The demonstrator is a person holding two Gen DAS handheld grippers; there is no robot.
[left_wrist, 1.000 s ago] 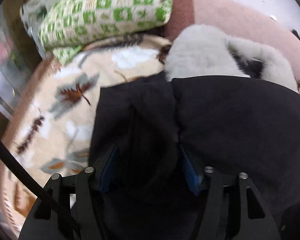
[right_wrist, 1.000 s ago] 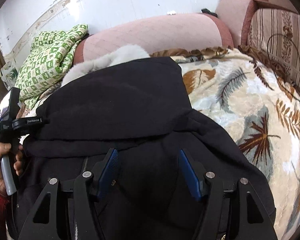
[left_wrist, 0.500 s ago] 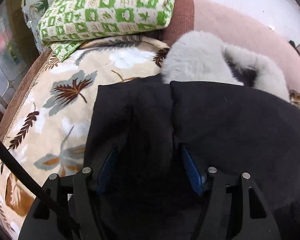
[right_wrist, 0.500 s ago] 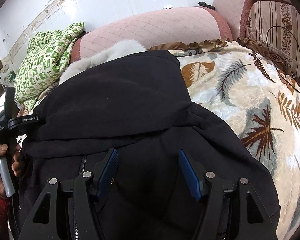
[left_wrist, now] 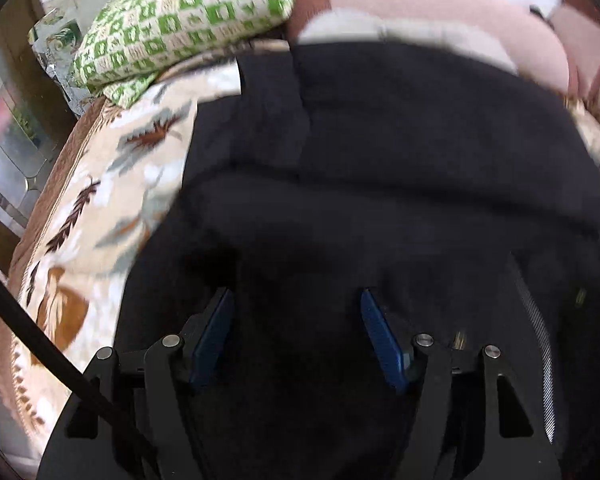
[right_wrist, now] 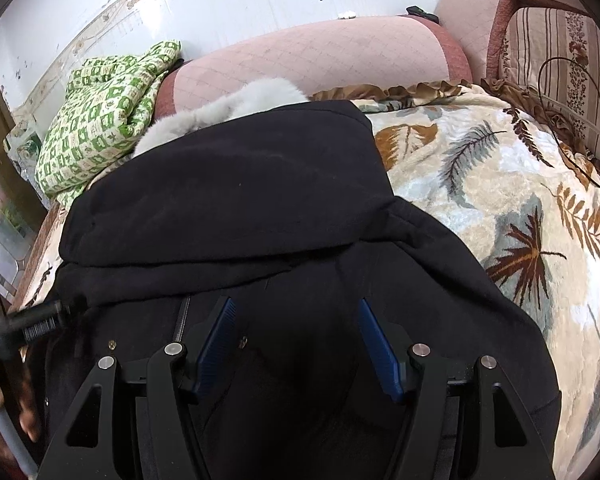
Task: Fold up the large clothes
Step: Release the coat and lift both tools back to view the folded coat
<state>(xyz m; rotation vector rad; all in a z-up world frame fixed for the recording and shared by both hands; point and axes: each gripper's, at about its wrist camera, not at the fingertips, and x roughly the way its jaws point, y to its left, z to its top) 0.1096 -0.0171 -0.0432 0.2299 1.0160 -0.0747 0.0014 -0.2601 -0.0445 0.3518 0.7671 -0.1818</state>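
Where the leaf-patterned beige plush blanket (right_wrist: pixel 500 184) covers the sofa seat, the large black padded coat (right_wrist: pixel 252 184) is laid flat across the centre of both views. Its grey fur hood trim (right_wrist: pixel 228 108) is seen at the upper centre of the right wrist view, against the pink quilted sofa backrest (right_wrist: pixel 320 56). A green-and-cream checked folded cloth (left_wrist: pixel 188 16) is located at the upper left of both views. The left tongs (left_wrist: pixel 296 320) are held apart above the coat, with no fabric clamped between the blue pads (left_wrist: pixel 212 336). The right tongs (right_wrist: pixel 294 328) are likewise held apart over the coat near its zip (right_wrist: pixel 180 320). A hand (right_wrist: pixel 4 412) gripping the left handle is visible at the lower left of the right wrist view.
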